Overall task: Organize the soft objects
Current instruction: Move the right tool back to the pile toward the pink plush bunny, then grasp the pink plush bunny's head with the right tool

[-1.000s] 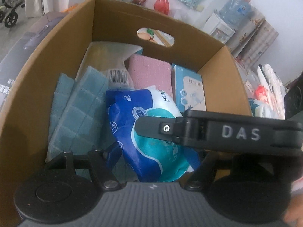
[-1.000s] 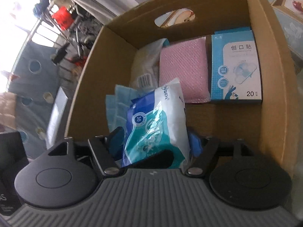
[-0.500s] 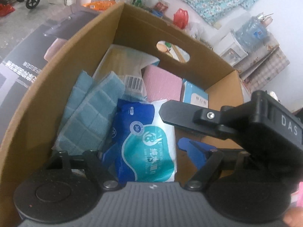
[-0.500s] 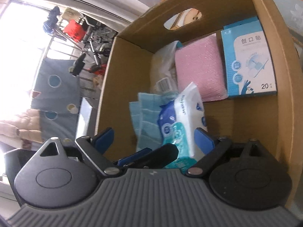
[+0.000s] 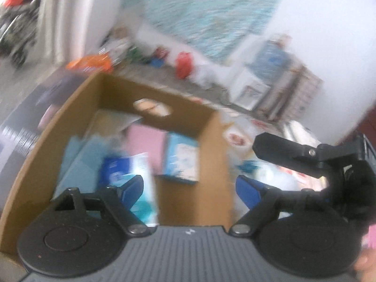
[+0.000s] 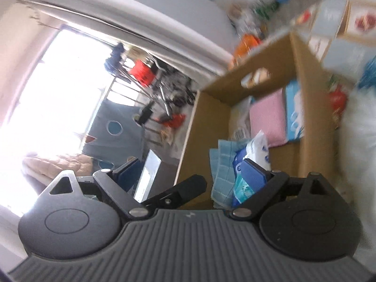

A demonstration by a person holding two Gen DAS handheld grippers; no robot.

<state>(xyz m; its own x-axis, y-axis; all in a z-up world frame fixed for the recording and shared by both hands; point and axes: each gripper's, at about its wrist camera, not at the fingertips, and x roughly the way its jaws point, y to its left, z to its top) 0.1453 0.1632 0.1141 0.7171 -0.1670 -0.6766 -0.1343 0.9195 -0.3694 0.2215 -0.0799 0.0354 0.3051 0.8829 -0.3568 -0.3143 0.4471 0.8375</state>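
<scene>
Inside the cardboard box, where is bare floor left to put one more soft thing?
One free patch shows: the brown floor between the wipes pack, the blue-white carton and the cardboard box's right wall. The left and back are crowded: blue cloth, pink sponge, plastic bag.

The cardboard box [image 5: 33, 164] holds a wipes pack [image 6: 256, 150], blue cloth [image 6: 221, 164], pink sponge [image 6: 268, 117] and plaster box [image 5: 181, 162].

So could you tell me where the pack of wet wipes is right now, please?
The pack of wet wipes stands inside the cardboard box, near its front, between the blue cloth and the bare box floor, in front of the pink sponge.
</scene>
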